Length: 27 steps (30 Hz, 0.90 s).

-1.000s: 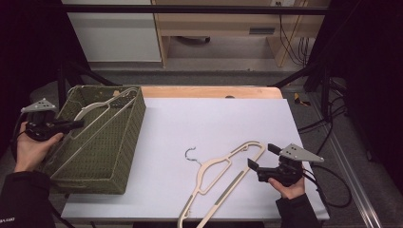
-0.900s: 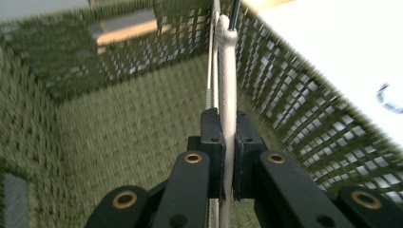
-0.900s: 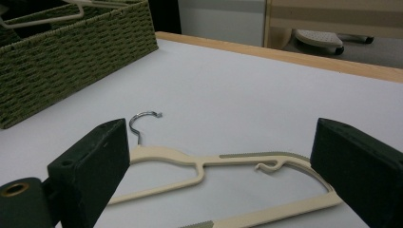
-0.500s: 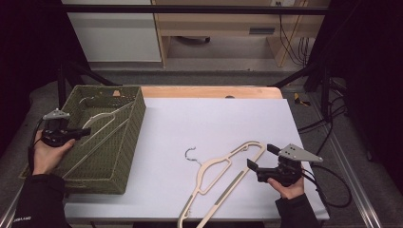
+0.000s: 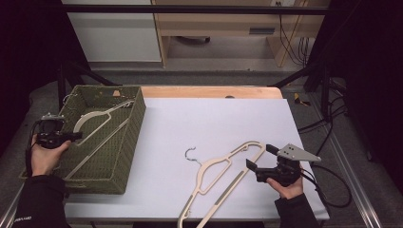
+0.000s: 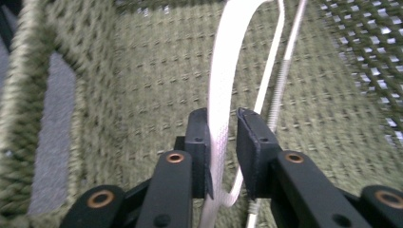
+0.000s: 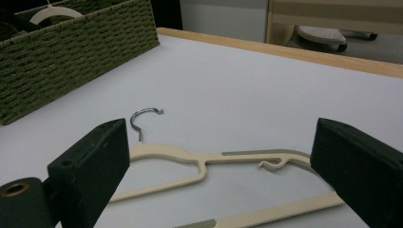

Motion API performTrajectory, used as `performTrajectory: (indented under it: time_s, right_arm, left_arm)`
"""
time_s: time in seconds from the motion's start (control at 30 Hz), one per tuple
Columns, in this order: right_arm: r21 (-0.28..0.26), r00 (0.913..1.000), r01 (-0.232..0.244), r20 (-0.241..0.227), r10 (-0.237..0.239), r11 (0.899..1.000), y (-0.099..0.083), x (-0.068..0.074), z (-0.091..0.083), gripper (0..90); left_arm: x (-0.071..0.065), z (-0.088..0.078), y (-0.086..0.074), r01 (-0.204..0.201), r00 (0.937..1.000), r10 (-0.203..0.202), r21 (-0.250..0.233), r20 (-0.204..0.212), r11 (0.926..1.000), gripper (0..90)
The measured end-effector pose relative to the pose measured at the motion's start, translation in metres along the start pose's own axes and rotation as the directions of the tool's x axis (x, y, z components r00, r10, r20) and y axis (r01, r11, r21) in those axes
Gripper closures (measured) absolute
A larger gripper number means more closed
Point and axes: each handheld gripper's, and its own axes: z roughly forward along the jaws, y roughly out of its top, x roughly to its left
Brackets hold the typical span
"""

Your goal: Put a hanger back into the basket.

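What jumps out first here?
The cream plastic hanger with a metal hook lying on the white tabletop, just ahead of the right gripper, whose jaws stand wide. At the left, a woven green basket holds a second cream hanger; the left gripper, jaws just opening, straddles it.

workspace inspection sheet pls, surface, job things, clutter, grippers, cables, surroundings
surface: white table top with a wooden far edge.
job's things: one cream hanger in the basket stands inside the green woven basket; one hanger on the table lies flat, metal hook toward the basket.
clutter: nothing seen.
grippers: left hand-held gripper has just been opening, hanger strip between its jaws with a gap at one pad; right hand-held gripper open beside the table hanger's end.
cables: black cable trails from the right one.
surroundings: wooden furniture behind, dark sides.
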Motion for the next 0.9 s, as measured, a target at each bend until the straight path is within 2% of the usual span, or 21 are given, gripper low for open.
performTrajectory:
  time_s: [0.1,0.27,0.3,0.47,0.7,0.73,0.77,0.8,0.83,0.87,0.9]
  right_arm:
    - [0.000,1.0000,-0.001,0.000,0.001,1.000,0.000,0.000,0.000,6.3]
    - [-0.002,1.0000,-0.001,0.000,0.001,1.000,0.000,0.000,-0.001,6.3]
    - [-0.003,1.0000,-0.001,-0.001,0.001,1.000,0.000,0.000,-0.001,6.3]
    - [-0.002,1.0000,-0.003,-0.003,0.003,1.000,0.001,0.000,-0.001,6.3]
    - [-0.010,1.0000,-0.001,-0.007,0.001,1.000,0.001,0.000,-0.003,6.3]
    - [-0.009,1.0000,0.002,-0.010,-0.002,1.000,0.001,0.000,-0.003,6.3]
    - [-0.008,0.9999,0.001,-0.011,-0.001,1.000,0.001,0.000,-0.003,6.3]
    - [-0.008,0.9999,0.001,-0.011,-0.001,1.000,0.001,0.000,-0.003,6.3]
    - [-0.010,1.0000,0.002,-0.009,-0.002,1.000,0.001,0.000,-0.004,6.2]
    - [-0.010,1.0000,0.002,-0.009,-0.002,1.000,0.001,0.000,-0.004,6.2]
    - [-0.013,1.0000,-0.001,-0.008,0.001,1.000,0.002,0.000,-0.004,6.3]
  left_arm:
    - [0.000,0.002,0.000,0.023,0.9996,-0.023,0.023,-0.017,0.9995,70.7]
    - [0.000,0.000,0.000,0.042,0.9987,-0.041,0.028,-0.031,0.9987,62.8]
    - [0.000,-0.001,0.000,0.061,0.9976,-0.060,0.022,-0.034,0.9979,62.2]
    - [0.001,-0.003,-0.002,0.072,0.9971,-0.071,0.034,-0.028,0.9969,58.1]
    - [0.000,-0.005,-0.003,0.062,0.9973,-0.060,0.048,-0.042,0.9969,52.3]
    - [0.000,-0.006,-0.003,0.065,0.9970,-0.063,0.043,-0.046,0.9969,50.9]
    - [-0.001,-0.009,-0.004,0.078,0.9959,-0.077,0.018,-0.047,0.9968,47.8]
    - [-0.001,-0.009,-0.004,0.078,0.9959,-0.077,0.018,-0.047,0.9968,47.9]
    - [-0.003,-0.015,-0.005,0.074,0.9969,-0.074,-0.013,-0.026,0.9972,47.3]
    - [-0.003,-0.015,-0.005,0.074,0.9969,-0.074,-0.013,-0.026,0.9972,46.3]
    - [-0.006,-0.022,-0.004,0.069,0.9976,-0.069,-0.050,-0.006,0.9964,45.3]
